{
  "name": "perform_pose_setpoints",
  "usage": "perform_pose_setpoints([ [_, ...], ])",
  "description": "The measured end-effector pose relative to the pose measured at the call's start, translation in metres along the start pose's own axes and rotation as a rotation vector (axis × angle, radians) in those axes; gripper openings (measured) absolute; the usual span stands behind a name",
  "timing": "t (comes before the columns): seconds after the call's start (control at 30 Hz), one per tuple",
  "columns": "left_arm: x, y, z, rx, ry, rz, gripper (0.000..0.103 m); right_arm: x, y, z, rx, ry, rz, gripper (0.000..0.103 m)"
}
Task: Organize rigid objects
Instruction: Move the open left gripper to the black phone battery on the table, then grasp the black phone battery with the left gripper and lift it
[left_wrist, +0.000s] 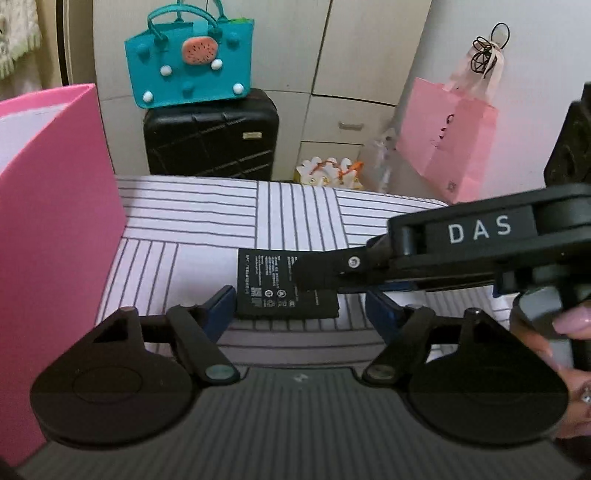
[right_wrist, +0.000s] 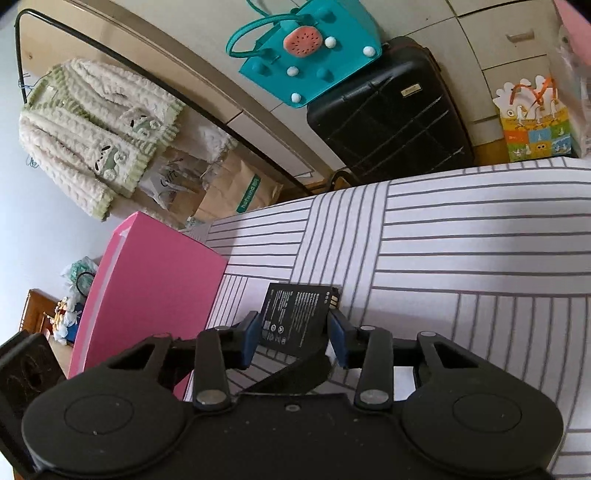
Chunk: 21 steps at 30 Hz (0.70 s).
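Left wrist view: the left gripper (left_wrist: 301, 314) hovers low over the striped bedsheet (left_wrist: 221, 214), its 2 blue fingers (left_wrist: 221, 306) spread wide with nothing between them. Just ahead of them lies the black battery (left_wrist: 269, 291), flat on the sheet with its printed label up. The right gripper (left_wrist: 321, 275) reaches in from the right side, its black body marked "DAS" crossing over the battery's right half; from this angle its fingertips sit at the battery. A hand (left_wrist: 570, 332) with pink nails shows at the right edge. The pink box (left_wrist: 55, 221) stands tall along the left, close to the left finger, so room is tight on that side. Beyond the battery the sheet runs bare to the bed's far edge, where a black suitcase (left_wrist: 210, 136) with a teal bag (left_wrist: 188, 62) on top stands, and a pink paper bag (left_wrist: 447, 140) hangs further right.

Right wrist view: the right gripper (right_wrist: 293, 338) has its 2 blue fingers (right_wrist: 251, 338) set on either side of the battery (right_wrist: 299, 314), each pad at or touching a long edge, pinching its near end. The battery's contacts point away. The pink box (right_wrist: 155, 280) sits to the left, near but apart from the battery. To the right the striped bedsheet (right_wrist: 461, 258) is wide and open up to its far edge.
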<state>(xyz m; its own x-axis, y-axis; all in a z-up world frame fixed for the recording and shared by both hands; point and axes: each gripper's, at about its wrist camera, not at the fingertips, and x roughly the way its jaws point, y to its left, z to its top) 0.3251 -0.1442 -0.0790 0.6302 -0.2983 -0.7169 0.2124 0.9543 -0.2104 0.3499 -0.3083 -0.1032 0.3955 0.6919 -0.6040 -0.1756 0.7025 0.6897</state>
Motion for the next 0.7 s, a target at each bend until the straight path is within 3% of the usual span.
perform_pose_setpoints([
  [0.07,-0.004,0.004,-0.001,-0.03,0.016,-0.037,0.068,-0.004,-0.004,-0.003,0.014,-0.001,0.012,0.047],
  [0.27,-0.019,0.004,-0.014,-0.094,0.1,-0.174,0.068,-0.019,-0.014,-0.015,0.024,-0.019,0.034,0.047],
  [0.4,-0.027,0.009,-0.024,-0.154,0.134,-0.227,0.053,-0.031,-0.022,-0.029,0.031,-0.036,0.064,0.047],
  [0.47,-0.029,0.012,-0.028,-0.177,0.139,-0.231,0.049,-0.036,-0.025,-0.036,0.029,-0.04,0.082,0.047],
  [0.57,-0.03,0.018,-0.032,-0.219,0.14,-0.211,0.033,-0.045,-0.027,-0.047,0.021,-0.064,0.1,0.053],
  [0.63,-0.03,0.022,-0.033,-0.249,0.138,-0.196,0.025,-0.055,-0.02,-0.057,-0.031,-0.131,0.057,0.059],
  [0.7,-0.028,0.024,-0.031,-0.27,0.135,-0.19,0.023,-0.063,-0.004,-0.069,-0.144,-0.189,-0.019,0.066],
])
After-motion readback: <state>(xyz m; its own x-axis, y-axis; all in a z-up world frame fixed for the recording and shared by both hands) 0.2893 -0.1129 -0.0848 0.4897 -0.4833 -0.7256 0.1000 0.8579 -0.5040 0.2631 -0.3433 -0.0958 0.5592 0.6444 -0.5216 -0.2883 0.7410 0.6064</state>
